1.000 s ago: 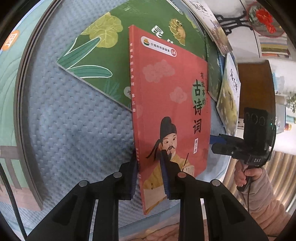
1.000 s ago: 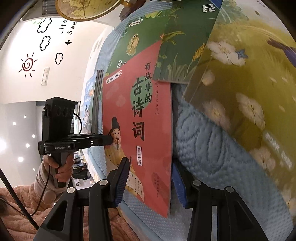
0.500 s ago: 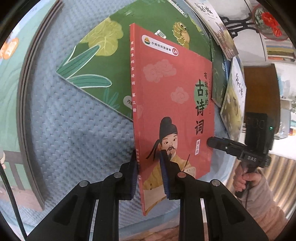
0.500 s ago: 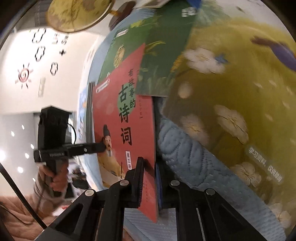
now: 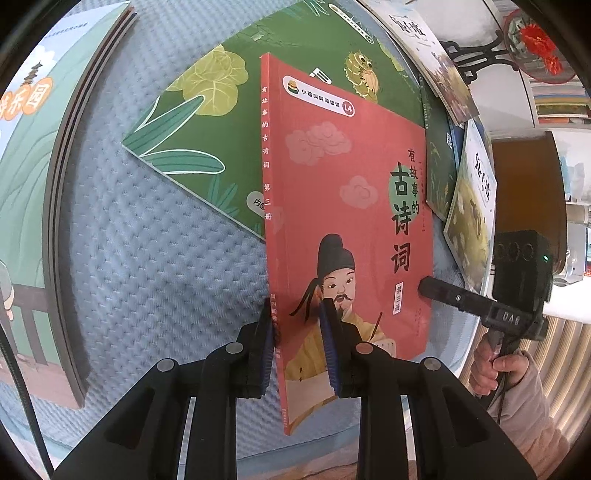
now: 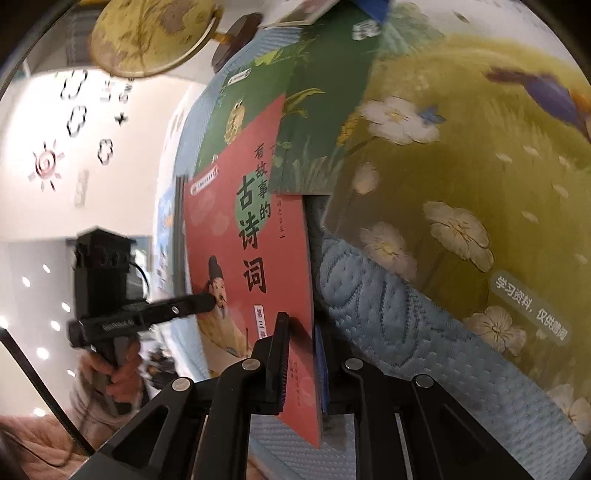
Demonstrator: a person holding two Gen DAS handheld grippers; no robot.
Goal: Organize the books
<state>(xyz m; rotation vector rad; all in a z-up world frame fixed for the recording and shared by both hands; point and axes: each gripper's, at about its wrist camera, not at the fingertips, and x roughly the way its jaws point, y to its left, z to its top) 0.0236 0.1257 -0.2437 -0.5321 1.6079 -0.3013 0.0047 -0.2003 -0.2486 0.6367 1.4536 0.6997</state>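
While the left gripper [image 5: 297, 345] pinches the spine edge of the red book [image 5: 347, 206] near its lower end, its 2 blue-lined pads sit flat on either side of the cover, shut on it. The right gripper [image 6: 301, 360] has the opposite, open edge of the same red book between its fingers; its jaws are easing apart a little, yet the pads are pressed against the cover on both sides. From the left wrist view the right gripper's black finger shows at the book's right edge, with a hand [image 5: 493, 365] in a pale pink sleeve around its handle. From the right wrist view the left gripper reaches in against the painted figure on the cover, a hand [image 6: 112, 369] below it.

The red book is tilted up off a quilted blue mat [image 5: 155, 258]. Its upper part overlaps a green book [image 5: 207, 122] with leaf drawings that lies flat on the mat. To the right lies an olive book [image 6: 461, 184] with white flowers, partly over another green cover. At the far left of the left wrist view, 1 more book [image 5: 26, 155] with a teal cover lies on the mat. A globe [image 6: 151, 33] stands beyond the mat, and a white wall [image 6: 74, 129] carries sun and cloud stickers
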